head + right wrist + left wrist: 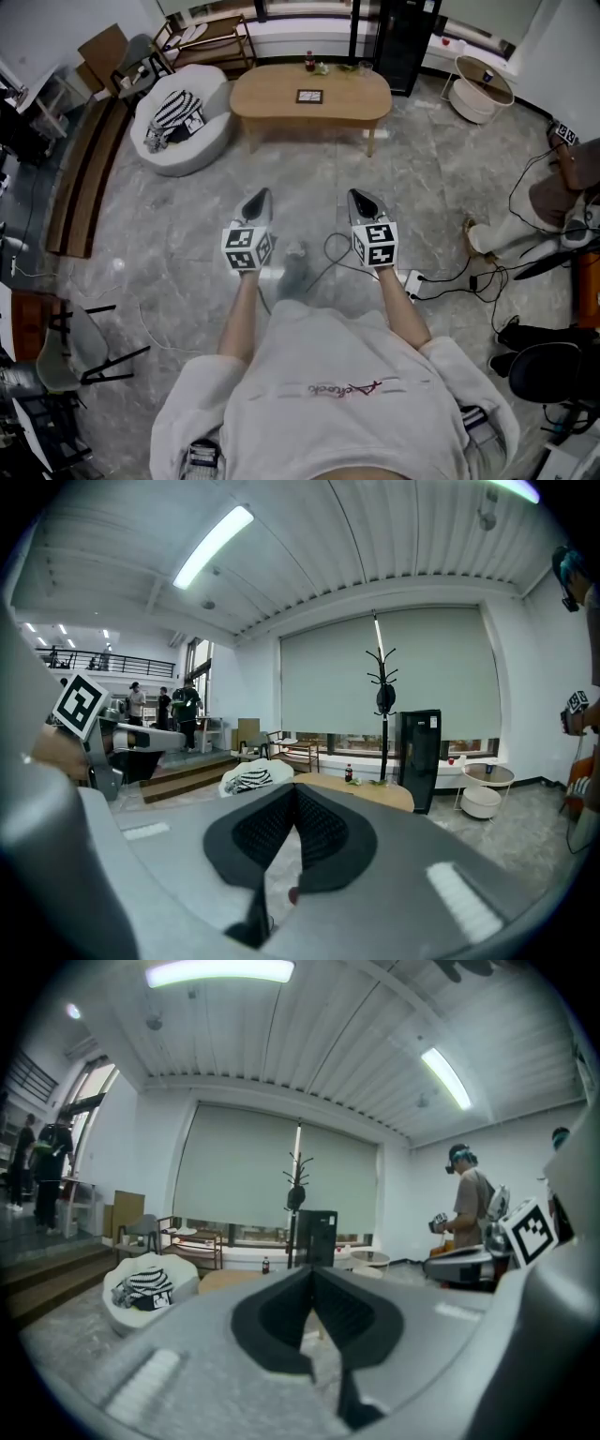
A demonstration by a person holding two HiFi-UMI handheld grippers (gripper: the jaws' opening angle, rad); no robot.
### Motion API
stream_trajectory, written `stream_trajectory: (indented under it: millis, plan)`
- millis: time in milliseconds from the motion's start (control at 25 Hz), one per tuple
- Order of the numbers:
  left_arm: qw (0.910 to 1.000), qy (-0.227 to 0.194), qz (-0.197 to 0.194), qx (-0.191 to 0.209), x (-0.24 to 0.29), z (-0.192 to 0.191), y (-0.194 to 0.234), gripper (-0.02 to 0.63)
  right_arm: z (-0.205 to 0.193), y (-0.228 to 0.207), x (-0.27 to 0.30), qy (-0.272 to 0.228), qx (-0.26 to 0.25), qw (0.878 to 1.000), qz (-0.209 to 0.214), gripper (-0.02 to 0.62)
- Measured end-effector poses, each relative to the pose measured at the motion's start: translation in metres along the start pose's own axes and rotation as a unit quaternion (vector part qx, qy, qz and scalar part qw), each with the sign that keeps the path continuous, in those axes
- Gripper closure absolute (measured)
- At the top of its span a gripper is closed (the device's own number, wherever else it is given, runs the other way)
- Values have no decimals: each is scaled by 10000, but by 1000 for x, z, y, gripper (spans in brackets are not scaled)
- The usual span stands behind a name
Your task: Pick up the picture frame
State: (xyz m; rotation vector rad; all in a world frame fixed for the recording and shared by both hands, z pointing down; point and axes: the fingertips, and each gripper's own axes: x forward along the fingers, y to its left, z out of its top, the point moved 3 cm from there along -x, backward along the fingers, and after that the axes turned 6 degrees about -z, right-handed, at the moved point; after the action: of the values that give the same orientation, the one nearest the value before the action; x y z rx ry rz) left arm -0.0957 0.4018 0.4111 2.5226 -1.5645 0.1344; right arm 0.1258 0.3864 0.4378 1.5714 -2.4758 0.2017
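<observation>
Oval table [267, 101] holds picture frame [309, 96] — seemingly flat, lengthwise.

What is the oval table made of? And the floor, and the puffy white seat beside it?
The oval table looks like light wood, smooth and matte: even tan top, matching legs; maybe veneer. The floor looks like polished grey stone or marble-look tile: cloudy veins, faint seams. The white seat seems soft, fabric or foam: plump rounded edges.
</observation>
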Motion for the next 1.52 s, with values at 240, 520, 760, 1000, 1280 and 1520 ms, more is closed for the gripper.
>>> stream_trajectory:
  millis: [240, 520, 760, 1000, 1280, 1520]
  plan:
    - [10000, 54, -74, 22, 31, -5, 18, 606, 2, -13, 32, -46, 38, 10000, -70, 591]
    - [9999, 61, -129, -26, 89, 1, 62, 606, 17, -36, 97, -35, 19, 9997, -224, 591]
    - [9996, 104, -248, -25, 144, 18, 101, 606, 44, -54, 159, -49, 7, 9994, -353, 591]
    - [9993, 159, -332, -78, 199, 33, 143, 606, 66, -70, 225, 18, -21, 9992, -391, 591]
    - [9987, 222, -451, -97, 259, 49, 187, 606, 86, -89, 292, 77, 2, 9987, -500, 591]
    - [9985, 175, -514, -92, 300, 64, 229, 606, 99, -92, 347, 111, 24, 9982, -594, 591]
